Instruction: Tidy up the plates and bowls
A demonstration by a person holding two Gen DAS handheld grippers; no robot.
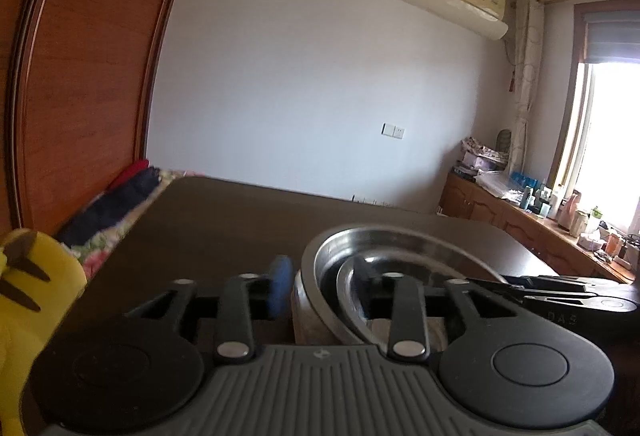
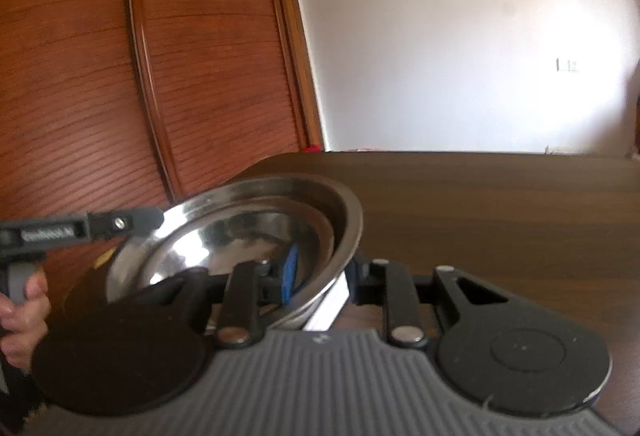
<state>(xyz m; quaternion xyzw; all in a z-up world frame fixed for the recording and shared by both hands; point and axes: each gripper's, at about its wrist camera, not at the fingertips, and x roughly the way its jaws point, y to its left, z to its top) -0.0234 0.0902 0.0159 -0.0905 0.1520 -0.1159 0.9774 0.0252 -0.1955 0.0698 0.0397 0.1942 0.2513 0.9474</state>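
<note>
A stack of steel bowls [image 1: 384, 248] stands on the dark wooden table [image 1: 224, 220], a smaller bowl nested inside a larger one. My left gripper [image 1: 320, 292] straddles the left rim of the stack, one blue pad [image 1: 280, 288] outside and the other finger inside. In the right wrist view the same bowl stack [image 2: 248, 232] is tilted. My right gripper [image 2: 320, 276] straddles its right rim, with a blue pad [image 2: 290, 272] inside the bowl. Both grippers hold the rim between their fingers.
A yellow plush toy [image 1: 28, 300] lies at the table's left edge. A wooden slatted wardrobe [image 2: 120, 76] stands behind the table. A side counter [image 1: 560, 220] with bottles runs under the window at right. The person's hand [image 2: 20, 316] holds the left gripper.
</note>
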